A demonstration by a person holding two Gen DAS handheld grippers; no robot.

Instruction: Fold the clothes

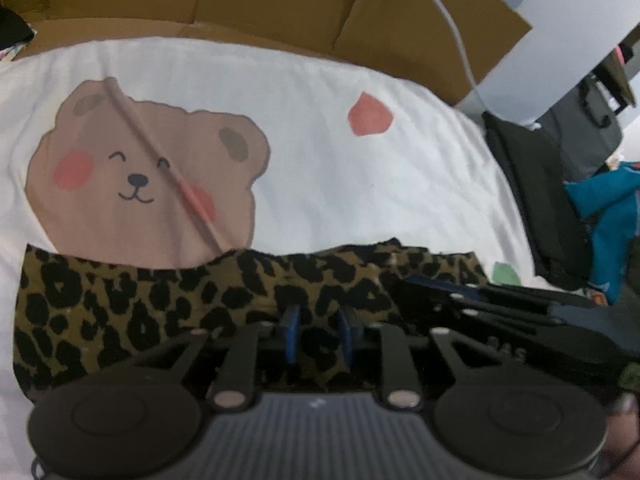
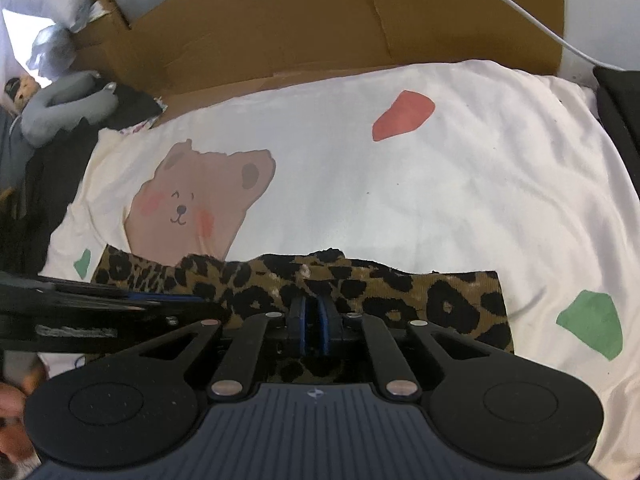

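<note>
While both jaws pinch the leopard-print garment (image 1: 132, 312) on the sheet (image 1: 360, 184), a cardboard box (image 2: 320, 20) stands behind.

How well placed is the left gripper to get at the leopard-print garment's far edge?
Probably yes. The left gripper is already over the leopard-print garment, its fingers close together on the fabric, and nothing lies between it and the far edge on the white bear-print sheet.

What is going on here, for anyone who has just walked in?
A person is folding a leopard-print garment on a white bedsheet printed with a bear. Each hand holds a tool: the left tool and the right tool are both low over the garment's near edge, fingers narrowly apart with fabric between them. Brown cardboard stands behind.
</note>
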